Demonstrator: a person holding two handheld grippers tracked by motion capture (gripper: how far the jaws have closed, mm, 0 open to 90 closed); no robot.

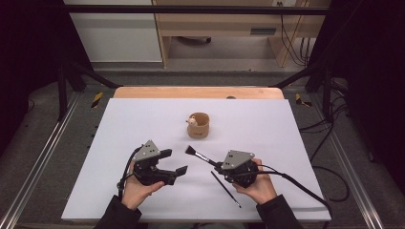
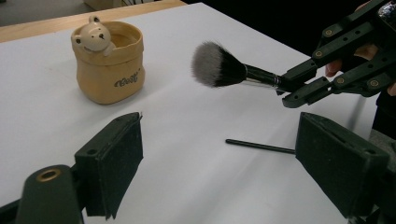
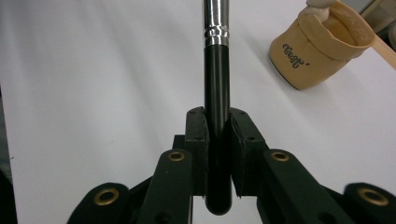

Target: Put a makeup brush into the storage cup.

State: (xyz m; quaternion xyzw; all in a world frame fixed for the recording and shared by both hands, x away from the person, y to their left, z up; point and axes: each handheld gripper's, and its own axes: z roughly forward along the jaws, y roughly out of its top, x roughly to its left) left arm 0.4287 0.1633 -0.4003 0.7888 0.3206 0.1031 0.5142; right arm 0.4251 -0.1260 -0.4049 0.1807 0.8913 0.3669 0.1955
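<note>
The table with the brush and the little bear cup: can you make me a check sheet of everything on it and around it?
Surface: white table top, flat, with a wooden edge at the far side.
Job's things: makeup brush held above the table, bristles toward the bear cup; cup upright.
Clutter: thin black stick lying flat on the table.
Grippers: right tongs shut on the brush handle; left tongs open, holding nothing.
Cables: a black cable trails from the right tongs off the table; more cables on the floor at right.
Surroundings: dark frame bars, grey floor, wooden furniture behind.
</note>
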